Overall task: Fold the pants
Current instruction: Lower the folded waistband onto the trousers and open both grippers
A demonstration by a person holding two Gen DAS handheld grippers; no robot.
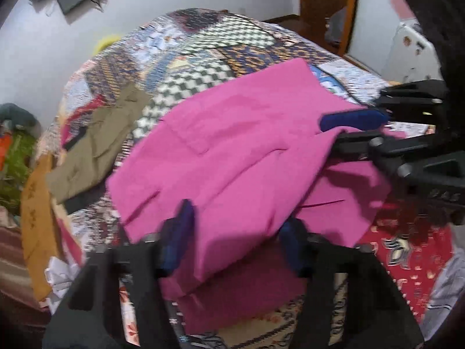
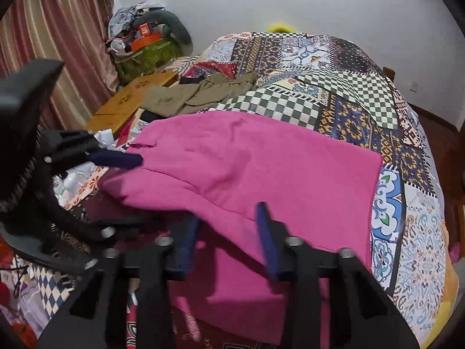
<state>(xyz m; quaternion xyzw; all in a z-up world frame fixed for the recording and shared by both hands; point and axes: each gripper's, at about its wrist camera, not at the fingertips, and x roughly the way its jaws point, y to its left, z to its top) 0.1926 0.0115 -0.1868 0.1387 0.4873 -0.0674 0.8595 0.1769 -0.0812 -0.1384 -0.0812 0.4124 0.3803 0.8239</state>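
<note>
Pink pants [image 2: 255, 163] lay spread across the patchwork quilt [image 2: 363, 101] near the bed's front edge, with an olive garment [image 2: 203, 93] heaped well apart toward the far side. Both the left gripper [image 1: 235, 241] and the right gripper [image 2: 229, 229] had their blue-padded jaws apart, a raised fold of the near hem between each pair, though whether either pinched cloth I could not tell. The fold looked barely begun; next, both needed a firm bite before carrying that edge over.
</note>
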